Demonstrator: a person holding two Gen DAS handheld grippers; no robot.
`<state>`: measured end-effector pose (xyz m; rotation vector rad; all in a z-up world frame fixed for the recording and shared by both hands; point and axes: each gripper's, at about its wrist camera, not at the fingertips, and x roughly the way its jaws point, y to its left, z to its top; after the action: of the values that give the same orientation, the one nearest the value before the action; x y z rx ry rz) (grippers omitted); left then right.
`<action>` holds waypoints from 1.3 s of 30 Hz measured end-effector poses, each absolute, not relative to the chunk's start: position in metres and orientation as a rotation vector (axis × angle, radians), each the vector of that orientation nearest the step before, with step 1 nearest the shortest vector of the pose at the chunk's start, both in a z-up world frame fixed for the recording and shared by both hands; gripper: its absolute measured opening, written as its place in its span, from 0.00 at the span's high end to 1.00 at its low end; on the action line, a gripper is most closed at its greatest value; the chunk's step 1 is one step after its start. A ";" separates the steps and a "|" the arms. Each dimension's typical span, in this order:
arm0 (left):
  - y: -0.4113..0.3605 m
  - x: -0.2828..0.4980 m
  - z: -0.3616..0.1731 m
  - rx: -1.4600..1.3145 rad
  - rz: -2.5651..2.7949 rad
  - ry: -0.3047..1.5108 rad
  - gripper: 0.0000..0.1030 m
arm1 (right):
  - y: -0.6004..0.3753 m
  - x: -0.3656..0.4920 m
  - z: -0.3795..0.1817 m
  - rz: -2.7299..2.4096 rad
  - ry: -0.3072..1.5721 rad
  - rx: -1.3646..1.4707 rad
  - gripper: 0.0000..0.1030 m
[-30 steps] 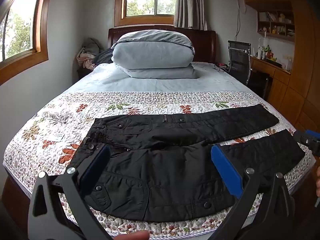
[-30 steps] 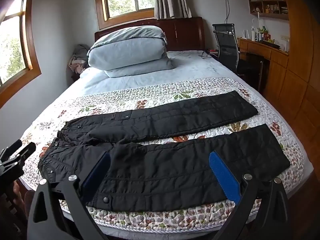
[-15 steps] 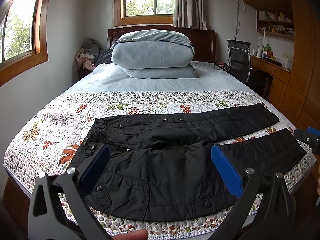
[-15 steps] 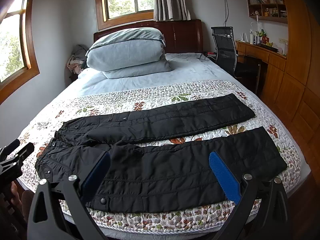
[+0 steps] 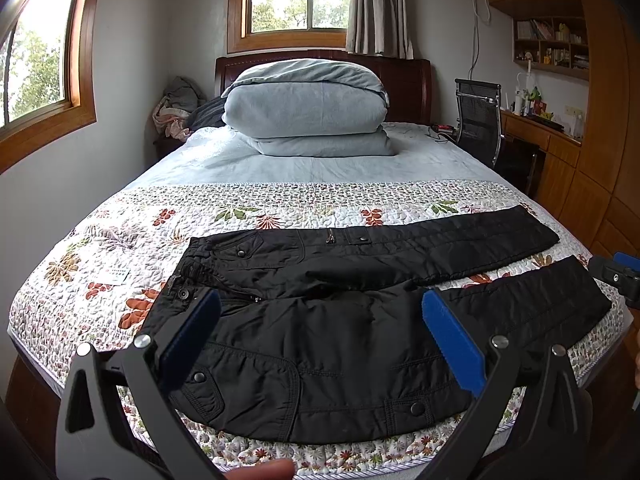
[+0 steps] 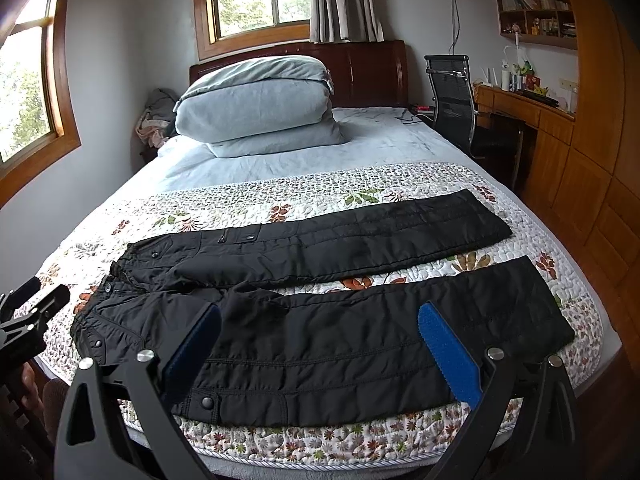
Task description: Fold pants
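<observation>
Black quilted pants (image 5: 340,320) (image 6: 320,320) lie flat across the foot of the bed, waistband to the left, both legs stretched to the right and spread apart. My left gripper (image 5: 320,336) hovers open above the near hip and thigh, blue pads wide apart, holding nothing. My right gripper (image 6: 318,344) hangs open over the near leg, also holding nothing. Neither gripper touches the fabric. In the left wrist view the right gripper's tip (image 5: 616,276) shows at the right edge; in the right wrist view the left gripper's tip (image 6: 32,312) shows at the left edge.
The floral quilt (image 5: 120,248) covers the bed's near half. A folded grey duvet and pillow (image 5: 308,108) sit at the headboard. A black office chair (image 6: 456,100) and wooden desk (image 6: 532,108) stand to the right. A clothes pile (image 5: 176,108) lies at the far left.
Both views have pulled back and risen slightly, so the pants sit a little lower and farther. Both grippers stay open; the pants have not moved.
</observation>
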<state>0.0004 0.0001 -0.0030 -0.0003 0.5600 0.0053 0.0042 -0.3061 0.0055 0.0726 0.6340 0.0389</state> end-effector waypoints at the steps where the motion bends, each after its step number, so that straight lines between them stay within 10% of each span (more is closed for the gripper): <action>1: 0.000 0.000 -0.003 0.000 0.005 0.560 0.02 | -0.306 0.004 0.005 0.039 0.634 0.073 0.03; 39: 0.003 0.001 -0.005 0.004 0.009 0.567 0.02 | -0.305 0.005 0.006 0.041 0.635 0.069 0.03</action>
<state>0.0012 0.0026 -0.0052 0.0039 0.5674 0.0089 0.0054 -0.3046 0.0061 0.0686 0.6354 0.0407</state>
